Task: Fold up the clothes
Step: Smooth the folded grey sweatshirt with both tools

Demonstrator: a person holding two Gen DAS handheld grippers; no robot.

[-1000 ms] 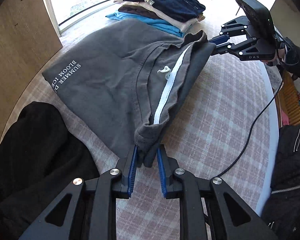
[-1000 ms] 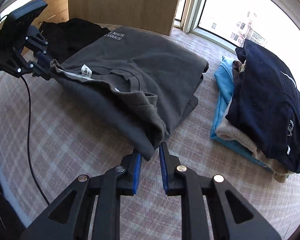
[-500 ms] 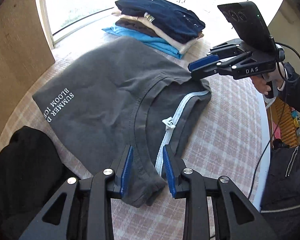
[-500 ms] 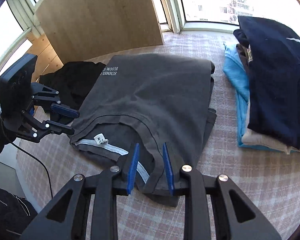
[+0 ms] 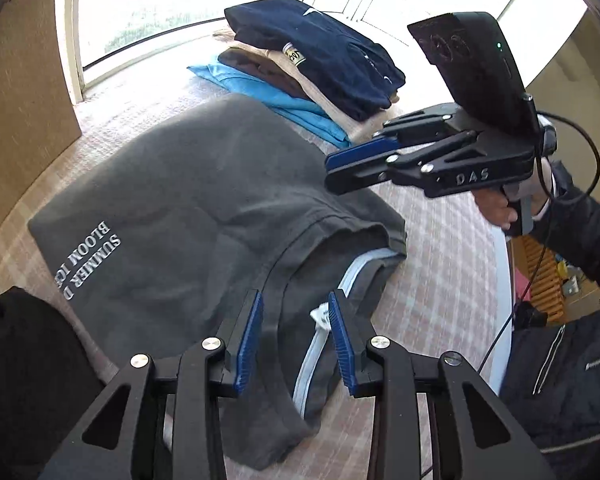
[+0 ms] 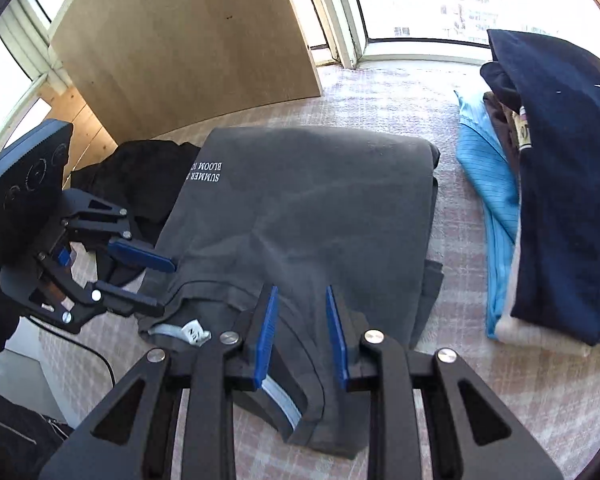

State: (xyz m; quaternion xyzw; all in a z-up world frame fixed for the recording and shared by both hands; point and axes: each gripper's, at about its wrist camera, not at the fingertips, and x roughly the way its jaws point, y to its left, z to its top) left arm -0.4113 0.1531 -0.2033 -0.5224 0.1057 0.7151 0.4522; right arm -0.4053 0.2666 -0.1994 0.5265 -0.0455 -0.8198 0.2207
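Both grippers, left gripper (image 5: 295, 316) and right gripper (image 6: 300, 308), have just opened, empty, above one grey shirt (image 5: 204, 208) beside four stacked garments (image 5: 312, 60).

Right gripper (image 6: 302, 332) above near edge of folded grey T-shirt (image 6: 300, 208), jaws parted, just been opening, cloth beneath but not pinched. Left gripper (image 6: 160, 284) at shirt's left edge by collar, jaws apart. Black garment (image 6: 140, 176) behind it. Stack of folded clothes (image 6: 548, 184) at right on checked cloth (image 6: 500, 392).
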